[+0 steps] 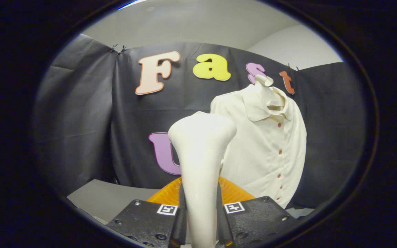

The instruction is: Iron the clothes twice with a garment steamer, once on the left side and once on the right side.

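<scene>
The gripper (201, 220) is clenching the steamer (201, 162), both fingers pressing on its handle, which is standing upright between them. Its wide head is rising just left of the shirt (271, 144). The shirt is hanging buttoned on a form farther off, to the right. An orange dish (234, 193) is sitting beyond the fingers.

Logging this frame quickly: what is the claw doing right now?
Claw: shut on the garment steamer, both fingers pressing its handle, head raised beside the shirt.
</scene>
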Tool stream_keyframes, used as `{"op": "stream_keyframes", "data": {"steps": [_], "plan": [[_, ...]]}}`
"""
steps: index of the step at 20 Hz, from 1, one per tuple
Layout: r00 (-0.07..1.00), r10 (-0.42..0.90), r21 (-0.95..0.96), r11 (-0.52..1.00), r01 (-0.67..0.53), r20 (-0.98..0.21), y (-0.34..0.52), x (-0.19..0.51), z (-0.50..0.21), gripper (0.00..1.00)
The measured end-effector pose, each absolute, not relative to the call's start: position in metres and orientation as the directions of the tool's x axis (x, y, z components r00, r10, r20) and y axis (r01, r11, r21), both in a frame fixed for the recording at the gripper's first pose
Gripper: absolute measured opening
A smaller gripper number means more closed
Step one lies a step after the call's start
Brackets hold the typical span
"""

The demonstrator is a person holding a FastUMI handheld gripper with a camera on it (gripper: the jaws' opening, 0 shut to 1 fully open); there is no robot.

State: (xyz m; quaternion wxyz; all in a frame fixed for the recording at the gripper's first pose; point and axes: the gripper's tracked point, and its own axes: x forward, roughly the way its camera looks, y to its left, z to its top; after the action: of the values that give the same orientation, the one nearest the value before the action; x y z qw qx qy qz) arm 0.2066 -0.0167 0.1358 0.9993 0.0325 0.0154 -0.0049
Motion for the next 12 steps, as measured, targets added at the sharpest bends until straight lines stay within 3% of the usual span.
{"op": "stream_keyframes", "data": {"steps": [7,12], "plan": [[0.996,-0.073,0.058,0.995,0.076,-0.049,-0.096,0.256,0.133,0.35],[0.996,-0.056,0.055,0.997,0.060,-0.065,-0.107,0.275,0.113,0.35]]}}
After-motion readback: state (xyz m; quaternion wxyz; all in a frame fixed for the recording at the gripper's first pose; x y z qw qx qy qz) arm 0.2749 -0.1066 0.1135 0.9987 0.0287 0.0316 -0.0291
